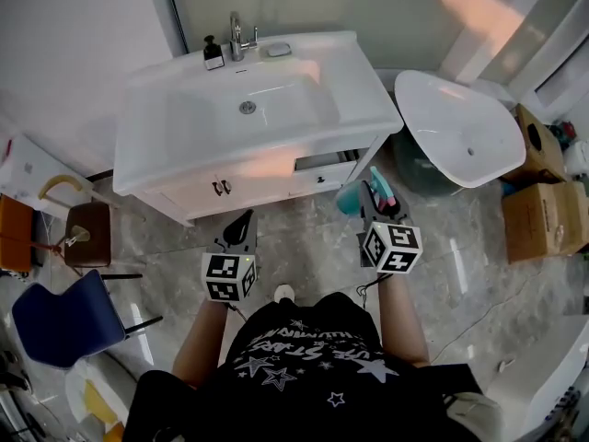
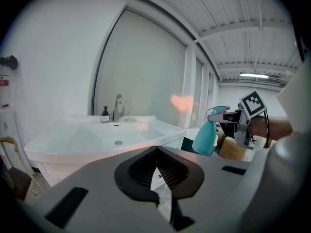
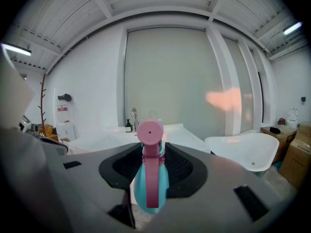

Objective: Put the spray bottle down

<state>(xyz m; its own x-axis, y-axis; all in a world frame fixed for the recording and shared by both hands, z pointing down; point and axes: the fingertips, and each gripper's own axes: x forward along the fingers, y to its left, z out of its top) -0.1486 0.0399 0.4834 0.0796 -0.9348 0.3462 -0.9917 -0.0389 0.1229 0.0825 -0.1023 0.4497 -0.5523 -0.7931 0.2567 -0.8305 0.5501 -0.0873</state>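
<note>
Status: nothing placed yet. Spray bottle is pinched between the fingers of the right gripper, held in the air above the floor, near the vanity sink's right front corner. Left gripper has its fingers pressed together, empty. Whole set-down remains.

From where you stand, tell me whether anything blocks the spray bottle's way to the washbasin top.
Nothing visible does. The right gripper holds the spray bottle just off the front corner of the washbasin, with only open air between.
</note>
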